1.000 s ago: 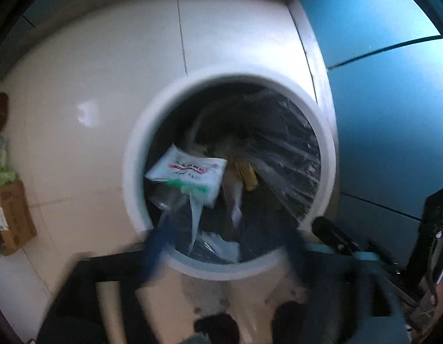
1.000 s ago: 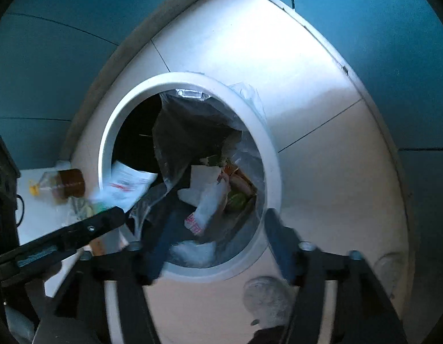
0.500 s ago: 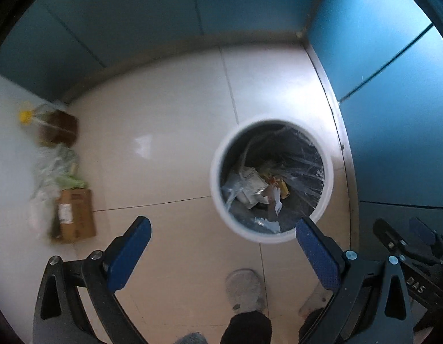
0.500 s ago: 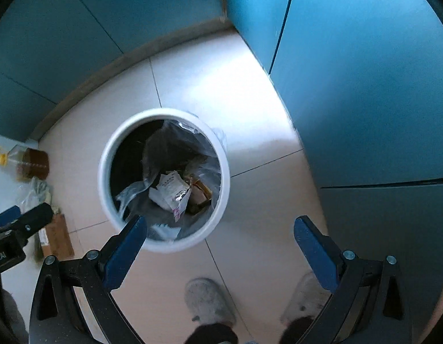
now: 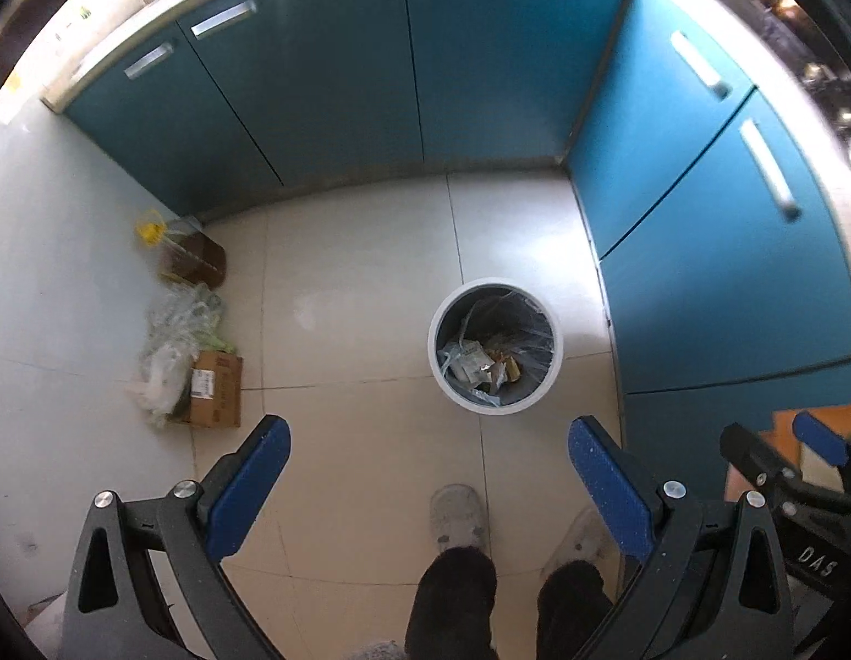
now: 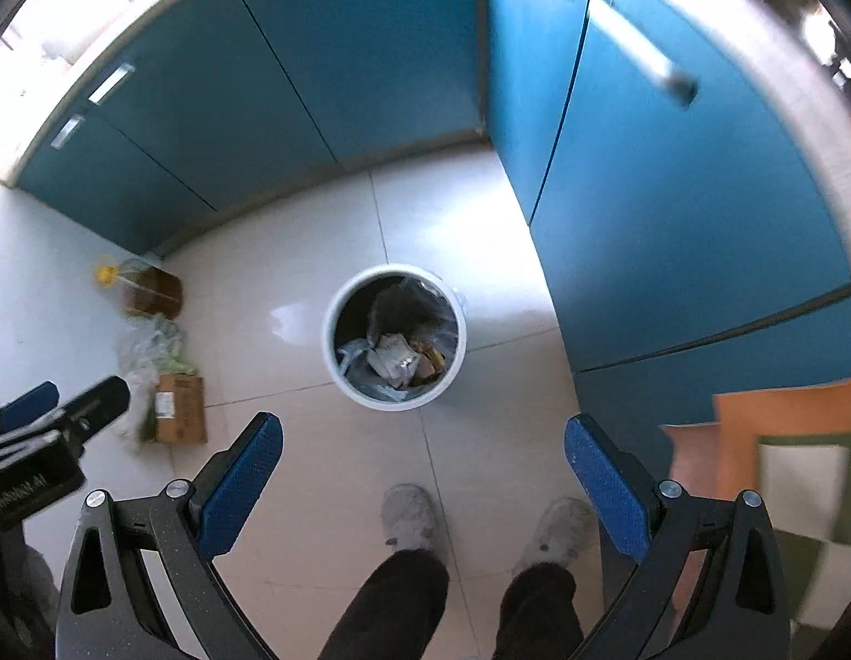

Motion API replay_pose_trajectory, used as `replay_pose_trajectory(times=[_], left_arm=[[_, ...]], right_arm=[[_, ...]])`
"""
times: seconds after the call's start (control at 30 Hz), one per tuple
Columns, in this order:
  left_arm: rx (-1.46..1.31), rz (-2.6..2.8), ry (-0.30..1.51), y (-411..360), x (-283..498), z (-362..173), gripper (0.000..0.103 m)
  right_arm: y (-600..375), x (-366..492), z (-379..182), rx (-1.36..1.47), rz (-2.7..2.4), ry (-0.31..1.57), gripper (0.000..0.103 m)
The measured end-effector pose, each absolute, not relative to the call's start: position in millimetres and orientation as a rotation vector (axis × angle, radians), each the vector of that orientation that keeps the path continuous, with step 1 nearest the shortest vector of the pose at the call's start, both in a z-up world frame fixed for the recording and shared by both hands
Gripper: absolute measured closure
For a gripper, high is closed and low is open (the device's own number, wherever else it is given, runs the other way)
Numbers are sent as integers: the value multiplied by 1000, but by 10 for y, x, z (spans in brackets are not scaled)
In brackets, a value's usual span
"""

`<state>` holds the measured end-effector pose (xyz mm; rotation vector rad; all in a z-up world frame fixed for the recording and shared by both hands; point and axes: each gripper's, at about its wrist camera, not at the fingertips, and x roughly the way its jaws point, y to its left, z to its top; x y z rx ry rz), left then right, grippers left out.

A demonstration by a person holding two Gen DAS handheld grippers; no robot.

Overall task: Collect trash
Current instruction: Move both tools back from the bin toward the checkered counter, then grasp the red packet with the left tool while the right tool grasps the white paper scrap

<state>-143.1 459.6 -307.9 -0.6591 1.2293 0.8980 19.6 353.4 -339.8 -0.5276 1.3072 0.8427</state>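
The white round bin (image 5: 495,345), lined with a clear bag and holding crumpled wrappers (image 6: 396,358), stands on the pale floor (image 5: 359,297) at twelve o'clock of both grippers (image 5: 425,487) (image 6: 423,481), whose jaws stand wide apart and empty.

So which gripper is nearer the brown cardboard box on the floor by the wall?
Left. The left gripper hangs open above the floor just right of the cardboard box; the right gripper, also open, is farther right, past the white bin.

White bin (image 6: 337,352), trash (image 6: 395,357) inside, possibly wrappers
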Motion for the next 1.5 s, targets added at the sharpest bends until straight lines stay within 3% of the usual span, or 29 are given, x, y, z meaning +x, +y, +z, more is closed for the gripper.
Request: replay_pose_trajectory(times=[0.17,0.47,0.67,0.9,1.2,1.43,1.47,1.5], left_arm=[[-630,905,1186,4329,-1502,-2487,0],[-491,1000,1117,3886,-1297,-1645,0],[-393,866,1037,3458,-413,-1282,0],[-172,617,1092,2288,1374,-1155,0],[-109,253,1296,530,3646,-1836,0],[-175,135,1482,-56,4561,-2645,0],[-184,126,1491,-94,4629,-2714,2],[-191,119,1499,-131,4695,-2780,12]], right_arm=[[3286,71,-2615,-499,917,1272,0],[2675,277,-1745,-283,967,1308,0],[1783,1088,-1375,-93,814,1279,0],[-45,2352,-1297,127,428,1261,0],[-2559,3706,-2030,273,-165,1295,0],[-2932,4041,-2550,284,-242,1341,4],[-2922,4054,-2541,258,-260,1324,9],[-2925,4060,-2545,253,-273,1314,9]])
